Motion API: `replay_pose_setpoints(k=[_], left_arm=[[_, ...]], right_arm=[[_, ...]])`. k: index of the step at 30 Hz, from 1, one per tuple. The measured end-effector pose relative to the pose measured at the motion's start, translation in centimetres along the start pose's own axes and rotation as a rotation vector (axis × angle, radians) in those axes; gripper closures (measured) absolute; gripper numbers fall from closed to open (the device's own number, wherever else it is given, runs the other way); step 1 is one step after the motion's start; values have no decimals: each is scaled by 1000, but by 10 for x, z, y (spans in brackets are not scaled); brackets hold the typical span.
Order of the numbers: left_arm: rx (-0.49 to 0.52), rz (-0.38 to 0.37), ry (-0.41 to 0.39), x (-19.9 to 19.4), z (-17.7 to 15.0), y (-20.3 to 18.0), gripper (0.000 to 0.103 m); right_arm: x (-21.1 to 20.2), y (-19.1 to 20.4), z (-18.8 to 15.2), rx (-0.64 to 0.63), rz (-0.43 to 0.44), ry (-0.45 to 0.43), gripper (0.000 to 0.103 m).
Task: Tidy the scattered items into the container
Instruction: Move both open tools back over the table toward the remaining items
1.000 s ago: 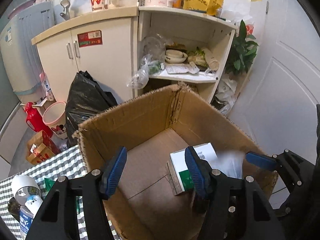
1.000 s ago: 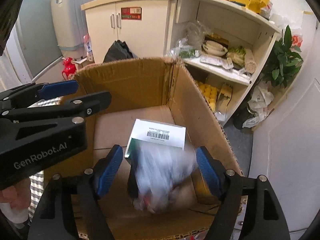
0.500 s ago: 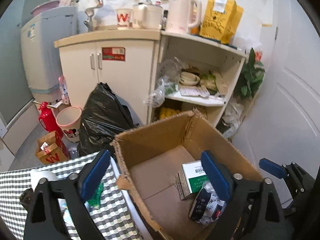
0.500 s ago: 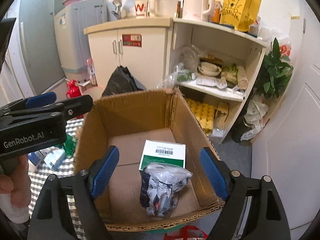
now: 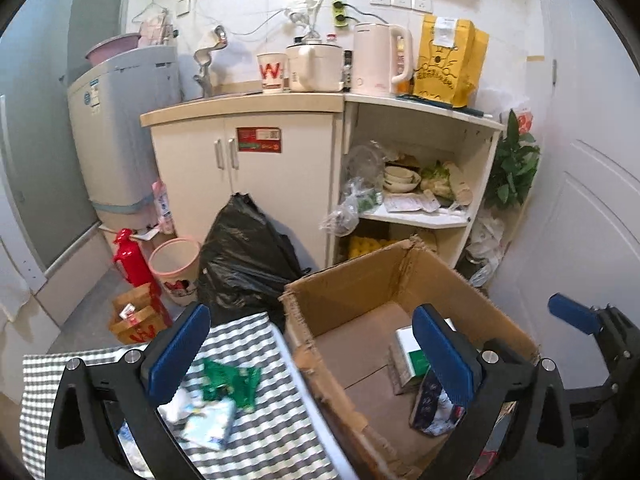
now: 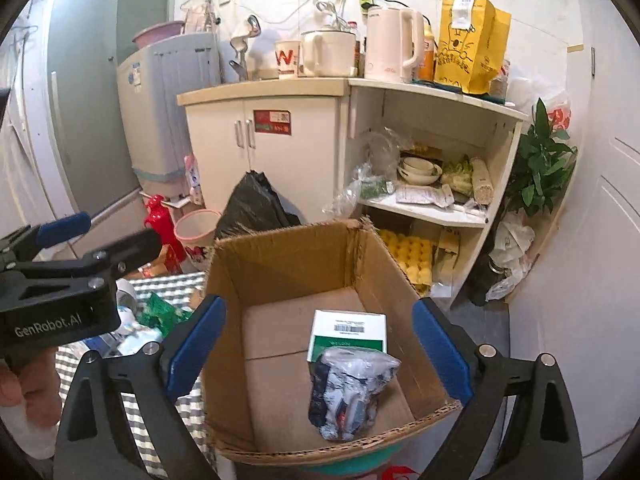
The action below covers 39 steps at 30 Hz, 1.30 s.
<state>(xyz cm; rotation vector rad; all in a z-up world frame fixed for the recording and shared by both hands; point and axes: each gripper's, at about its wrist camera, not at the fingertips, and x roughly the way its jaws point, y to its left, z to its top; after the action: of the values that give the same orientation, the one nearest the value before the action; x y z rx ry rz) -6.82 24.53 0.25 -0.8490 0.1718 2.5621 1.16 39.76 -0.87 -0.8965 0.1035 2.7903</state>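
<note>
brown cardboard box [image 6: 280, 276], white and green carton [image 6: 347, 334] with barcode, clear-silver packet [image 6: 348, 392] with dark blue print, grey-white checked cloth [image 5: 256, 432], green wrapper [image 5: 230, 384], blue gripper pads [image 6: 194, 344], black bin bag [image 5: 244, 256], yellow bag [image 5: 446, 60]

Both wrist cameras look forward and down from just above, the left over the checked surface [image 5: 256, 432] edge, the right over the cardboard box [image 6: 280, 268], sharing the box [image 5: 360, 284], cupboard [image 5: 280, 184] and shelf [image 6: 424, 208] behind.
</note>
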Motion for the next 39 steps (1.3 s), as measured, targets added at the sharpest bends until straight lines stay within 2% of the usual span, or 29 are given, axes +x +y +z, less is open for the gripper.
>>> replay_pose_setpoints(k=[8,13,22,32,39], left_arm=[[-83,68,-11,-21,-8,45,0],[-95,106,-29,-38,-20,70,0],[-138,208,-34,-67,-33,104,0],[-199,238,-165,-128,-42,142,0],[-235,287,-165,-150,-53,178,0]], right_arm=[[-8,25,3,-8,62,-35,7],[-15,42,4,-20,94,-58,7],[-31,72,3,-45,139,-105,0],[-44,110,5,-76,213,-135,0],[-48,148,4,-119,273,-144,0]])
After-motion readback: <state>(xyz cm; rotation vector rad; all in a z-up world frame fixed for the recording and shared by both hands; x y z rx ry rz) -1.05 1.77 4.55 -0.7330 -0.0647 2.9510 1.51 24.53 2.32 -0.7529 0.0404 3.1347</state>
